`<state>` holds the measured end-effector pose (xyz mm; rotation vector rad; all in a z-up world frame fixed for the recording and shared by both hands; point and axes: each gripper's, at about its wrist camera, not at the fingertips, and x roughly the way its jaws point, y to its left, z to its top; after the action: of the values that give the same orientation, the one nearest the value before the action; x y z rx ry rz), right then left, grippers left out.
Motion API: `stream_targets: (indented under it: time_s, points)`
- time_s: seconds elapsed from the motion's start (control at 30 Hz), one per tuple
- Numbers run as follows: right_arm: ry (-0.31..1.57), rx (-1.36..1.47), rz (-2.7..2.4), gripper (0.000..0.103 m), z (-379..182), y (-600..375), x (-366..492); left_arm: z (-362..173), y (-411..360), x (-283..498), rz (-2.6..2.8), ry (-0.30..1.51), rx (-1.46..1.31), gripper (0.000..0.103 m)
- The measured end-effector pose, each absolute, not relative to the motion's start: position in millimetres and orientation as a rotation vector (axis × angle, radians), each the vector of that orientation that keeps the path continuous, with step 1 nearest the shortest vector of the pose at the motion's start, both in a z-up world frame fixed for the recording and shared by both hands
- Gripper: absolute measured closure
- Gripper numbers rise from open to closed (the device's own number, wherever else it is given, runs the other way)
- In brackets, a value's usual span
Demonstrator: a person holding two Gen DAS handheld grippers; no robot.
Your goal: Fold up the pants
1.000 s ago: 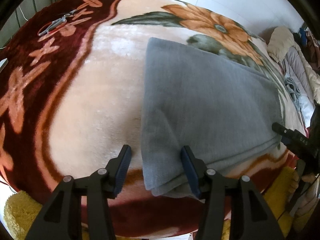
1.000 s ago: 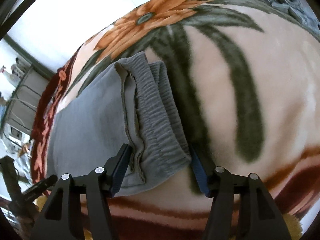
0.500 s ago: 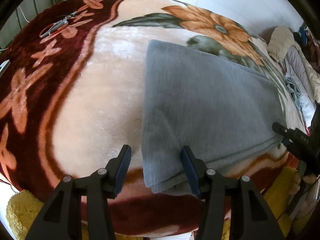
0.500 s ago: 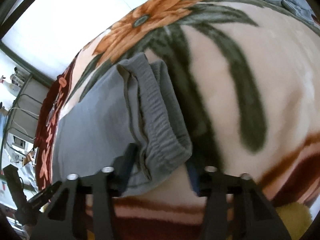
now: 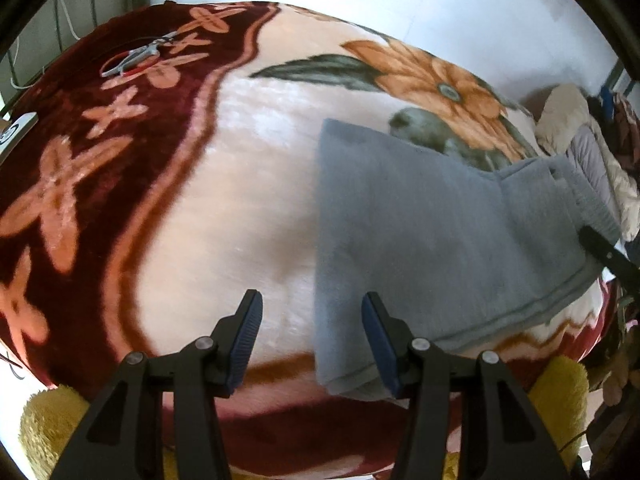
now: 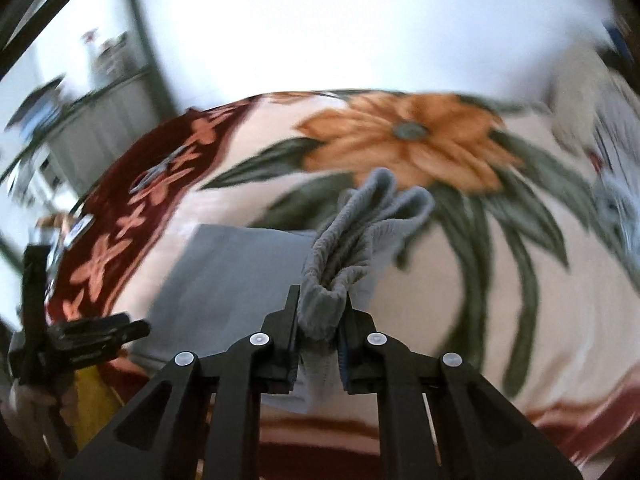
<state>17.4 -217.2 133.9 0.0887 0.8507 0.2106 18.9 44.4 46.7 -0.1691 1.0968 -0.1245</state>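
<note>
Grey pants [image 5: 420, 232] lie folded lengthwise on a flowered blanket [image 5: 240, 200]. My left gripper [image 5: 311, 304] hovers open at the hem end near the front edge. Its right finger [image 5: 380, 332] is over the pants' corner and its left finger is over bare blanket. In the right wrist view my right gripper [image 6: 320, 300] has its jaws closing, and the pads press on the bunched ribbed waistband [image 6: 360, 232] between them. That end of the pants [image 6: 232, 272] is lifted off the blanket. The raised waistband [image 5: 588, 196] and a black finger of the right gripper [image 5: 600, 248] show at the far right of the left wrist view.
Red-handled scissors [image 5: 132, 56] lie on the dark red border at the far left. A heap of bedding and clothes [image 5: 580, 128] sits at the right end. Yellow plush [image 5: 560, 392] edges the front. A metal shelf [image 6: 100, 120] stands beyond the bed.
My right gripper closed on the waistband, rolled, and lifted it off the blanket, so that end now stands raised. The left gripper rose a little and stayed open.
</note>
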Motion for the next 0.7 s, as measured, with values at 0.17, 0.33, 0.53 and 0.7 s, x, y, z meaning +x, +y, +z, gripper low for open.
stream_targets:
  time_s: [0.17,0.33,0.53,0.7]
  points:
    - [0.858,0.000,0.335,0.088,147,-157,31,51,63,21,-0.117,1.073,-0.214,0.049]
    - [0.897,-0.071,0.409,0.088,136,-106,39,50,72,29,-0.060,1.072,-0.151,0.049]
    - [0.982,-0.142,0.450,0.088,102,-60,48,50,83,35,-0.081,1.067,-0.173,0.049]
    - [1.003,-0.160,0.456,0.088,91,-47,48,48,92,35,-0.083,1.074,-0.190,0.049]
